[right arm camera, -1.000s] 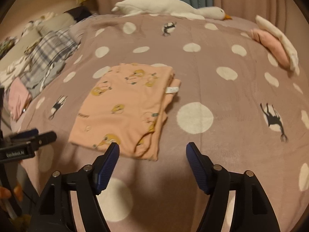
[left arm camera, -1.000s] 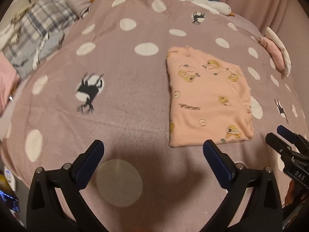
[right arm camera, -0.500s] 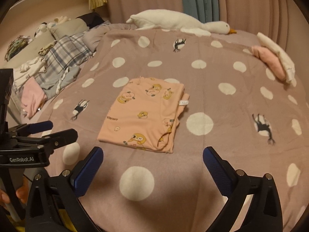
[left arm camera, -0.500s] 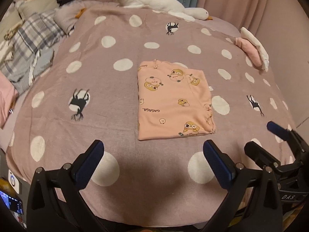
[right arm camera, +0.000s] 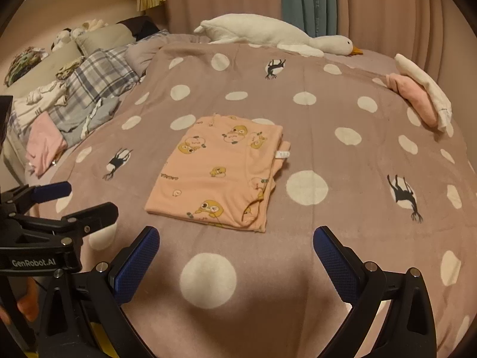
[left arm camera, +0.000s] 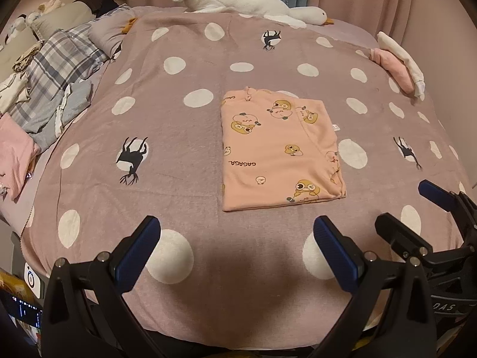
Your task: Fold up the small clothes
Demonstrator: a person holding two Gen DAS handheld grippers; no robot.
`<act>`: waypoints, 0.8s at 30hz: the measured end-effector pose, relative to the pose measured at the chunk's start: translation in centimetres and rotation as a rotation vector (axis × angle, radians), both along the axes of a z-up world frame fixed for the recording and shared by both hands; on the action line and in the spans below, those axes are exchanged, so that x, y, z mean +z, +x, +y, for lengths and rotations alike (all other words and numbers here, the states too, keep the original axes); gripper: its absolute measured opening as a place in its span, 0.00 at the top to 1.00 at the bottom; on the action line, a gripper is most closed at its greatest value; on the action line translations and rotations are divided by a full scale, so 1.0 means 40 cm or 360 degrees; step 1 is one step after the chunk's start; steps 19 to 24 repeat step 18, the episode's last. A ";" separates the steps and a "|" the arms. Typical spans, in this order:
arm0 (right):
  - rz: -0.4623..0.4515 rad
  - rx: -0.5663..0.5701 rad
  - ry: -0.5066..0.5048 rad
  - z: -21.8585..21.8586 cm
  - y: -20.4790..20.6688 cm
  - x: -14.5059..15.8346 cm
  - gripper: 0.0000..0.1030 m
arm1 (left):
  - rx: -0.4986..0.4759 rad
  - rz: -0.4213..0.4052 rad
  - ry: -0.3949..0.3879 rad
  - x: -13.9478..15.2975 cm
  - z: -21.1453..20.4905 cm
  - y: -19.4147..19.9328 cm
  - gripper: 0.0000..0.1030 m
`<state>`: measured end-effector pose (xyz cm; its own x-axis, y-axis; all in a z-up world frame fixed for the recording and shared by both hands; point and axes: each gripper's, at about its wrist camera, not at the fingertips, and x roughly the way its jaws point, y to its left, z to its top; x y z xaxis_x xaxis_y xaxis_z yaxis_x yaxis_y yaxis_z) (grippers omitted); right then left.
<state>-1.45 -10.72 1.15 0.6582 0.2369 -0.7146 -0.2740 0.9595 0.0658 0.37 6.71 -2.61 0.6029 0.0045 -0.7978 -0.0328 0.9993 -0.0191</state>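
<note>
In the nearest part of both views, the two grippers hang over the near edge of the bed with nothing between their fingers. The left gripper [left arm camera: 237, 249] has its blue pads spread wide and released, and the right gripper [right arm camera: 235, 258] is spread just as wide, also empty. In the left wrist view the right gripper shows at about 4 o'clock, and in the right wrist view the left gripper shows at about 9 o'clock; the two are side by side.

A little farther, at about 12 o'clock from the left gripper and about 11 o'clock from the right one, lies the peach garment [left arm camera: 280, 149] with a cartoon duck print. It is folded into a flat, nearly square packet in the middle of the bedspread, and neither gripper touches it. Its layered edges and a small white label show on its right side. Judging from this, the folding of this piece looks finished, or very nearly so.

What is left seems to be the loose pile of clothes [right arm camera: 68, 110] at about 10 o'clock, with plaid, grey and pink pieces still unfolded. At about 2 o'clock, a small stack of pink and white items [right arm camera: 420, 98] sits at the edge of the bed; it appears already folded.

The surface is a mauve bedspread [left arm camera: 184, 137] with white dots and small black animal figures, soft and mostly smooth. At the far side a white plush goose [right arm camera: 268, 31] lies along the bed. Behind it hang pink curtains [right arm camera: 387, 9].
</note>
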 end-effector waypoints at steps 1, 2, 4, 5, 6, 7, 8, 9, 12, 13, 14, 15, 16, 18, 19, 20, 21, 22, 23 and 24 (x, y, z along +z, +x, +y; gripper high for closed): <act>-0.0001 -0.0001 0.0002 -0.001 0.000 0.000 0.01 | -0.0002 0.0003 -0.0002 -0.001 0.000 0.001 0.00; 0.0001 -0.0003 0.0003 -0.001 0.000 -0.001 0.01 | -0.0001 0.0005 -0.0002 -0.001 0.000 0.001 0.00; 0.0001 -0.0002 0.0004 -0.001 0.001 -0.002 0.01 | 0.0006 0.0005 0.0001 -0.002 0.000 0.001 0.00; 0.0002 -0.0006 0.0004 -0.002 0.002 -0.001 0.01 | 0.0006 0.0007 0.0004 -0.003 -0.001 0.001 0.00; 0.0002 -0.0008 0.0005 -0.002 0.003 -0.001 0.01 | 0.0004 0.0009 0.0001 -0.004 -0.002 0.001 0.00; 0.0002 -0.0008 0.0009 -0.002 0.002 0.000 0.01 | 0.0003 0.0012 -0.0002 -0.005 -0.002 0.002 0.00; 0.0002 -0.0007 0.0012 -0.003 0.004 0.001 0.01 | 0.0000 0.0015 -0.0003 -0.005 -0.004 0.003 0.00; 0.0001 -0.0007 0.0014 -0.003 0.005 0.001 0.01 | 0.0000 0.0015 -0.0002 -0.005 -0.004 0.003 0.00; 0.0002 -0.0007 0.0017 -0.003 0.005 0.002 0.01 | 0.0007 0.0013 0.0009 -0.006 -0.005 0.003 0.00; 0.0003 -0.0006 0.0018 -0.003 0.004 0.002 0.01 | 0.0010 0.0013 0.0012 -0.006 -0.005 0.003 0.00; 0.0003 -0.0006 0.0018 -0.003 0.005 0.003 0.01 | 0.0014 0.0013 0.0014 -0.006 -0.004 0.003 0.00; 0.0003 -0.0008 0.0017 -0.003 0.006 0.002 0.01 | 0.0015 0.0014 0.0014 -0.007 -0.003 0.004 0.00; 0.0006 -0.0010 0.0017 -0.002 0.005 0.003 0.01 | 0.0015 0.0015 0.0013 -0.007 -0.001 0.005 0.00; 0.0005 -0.0010 0.0017 -0.002 0.005 0.003 0.01 | 0.0024 0.0016 0.0021 -0.008 -0.001 0.004 0.00; 0.0005 -0.0010 0.0017 -0.002 0.005 0.003 0.01 | 0.0024 0.0016 0.0021 -0.008 -0.001 0.004 0.00; 0.0005 -0.0010 0.0017 -0.002 0.005 0.003 0.01 | 0.0024 0.0016 0.0021 -0.008 -0.001 0.004 0.00; 0.0005 -0.0010 0.0017 -0.002 0.005 0.003 0.01 | 0.0024 0.0016 0.0021 -0.008 -0.001 0.004 0.00; 0.0005 -0.0010 0.0017 -0.002 0.005 0.003 0.01 | 0.0024 0.0016 0.0021 -0.008 -0.001 0.004 0.00; 0.0005 -0.0010 0.0017 -0.002 0.005 0.003 0.01 | 0.0024 0.0016 0.0021 -0.008 -0.001 0.004 0.00; 0.0005 -0.0010 0.0017 -0.002 0.005 0.003 0.01 | 0.0024 0.0016 0.0021 -0.008 -0.001 0.004 0.00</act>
